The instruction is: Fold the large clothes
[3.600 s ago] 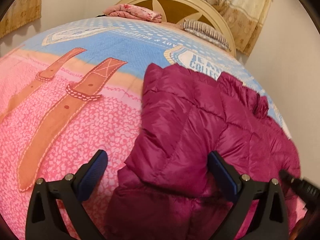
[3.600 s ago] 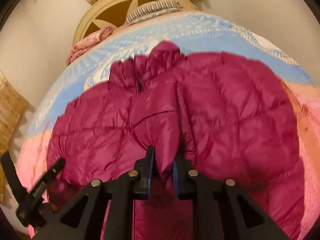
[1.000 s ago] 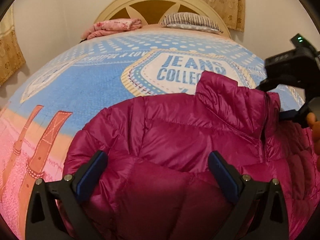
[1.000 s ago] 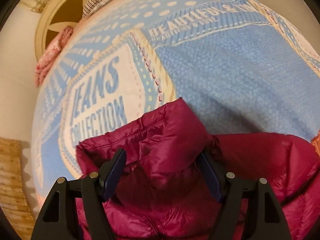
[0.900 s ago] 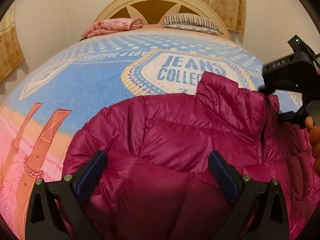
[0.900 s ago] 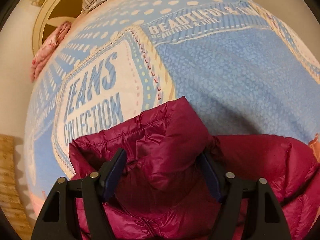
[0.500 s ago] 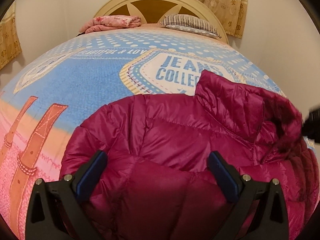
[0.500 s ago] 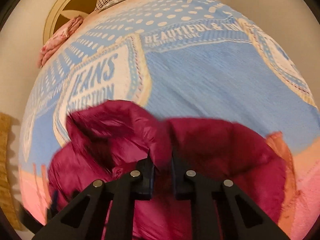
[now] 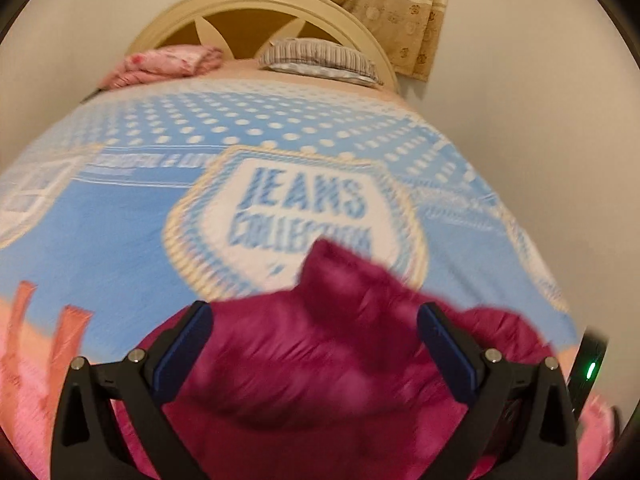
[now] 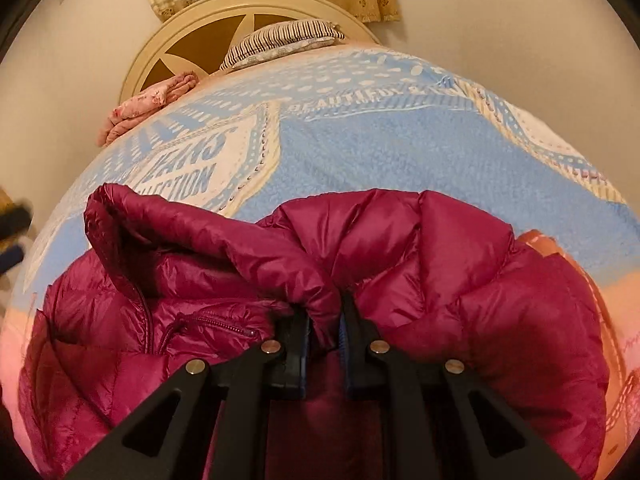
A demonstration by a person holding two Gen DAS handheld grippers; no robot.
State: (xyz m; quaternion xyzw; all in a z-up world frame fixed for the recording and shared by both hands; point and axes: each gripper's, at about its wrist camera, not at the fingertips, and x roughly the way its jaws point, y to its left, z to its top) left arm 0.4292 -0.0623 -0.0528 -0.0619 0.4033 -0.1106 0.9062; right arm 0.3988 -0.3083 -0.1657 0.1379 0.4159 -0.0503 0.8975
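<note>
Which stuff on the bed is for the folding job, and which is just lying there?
For the job:
- puffy magenta jacket
- right gripper, pinching the jacket's collar
- left gripper, open over the jacket

Just lying there:
- striped pillow
- folded pink cloth
- bedspread
- curtain

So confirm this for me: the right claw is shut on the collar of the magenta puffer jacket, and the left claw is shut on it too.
Not quite. The right claw is shut on the collar of the magenta puffer jacket, as the right wrist view shows. But the left claw is open: in the left wrist view its fingers stand wide apart over the jacket, gripping nothing.
</note>
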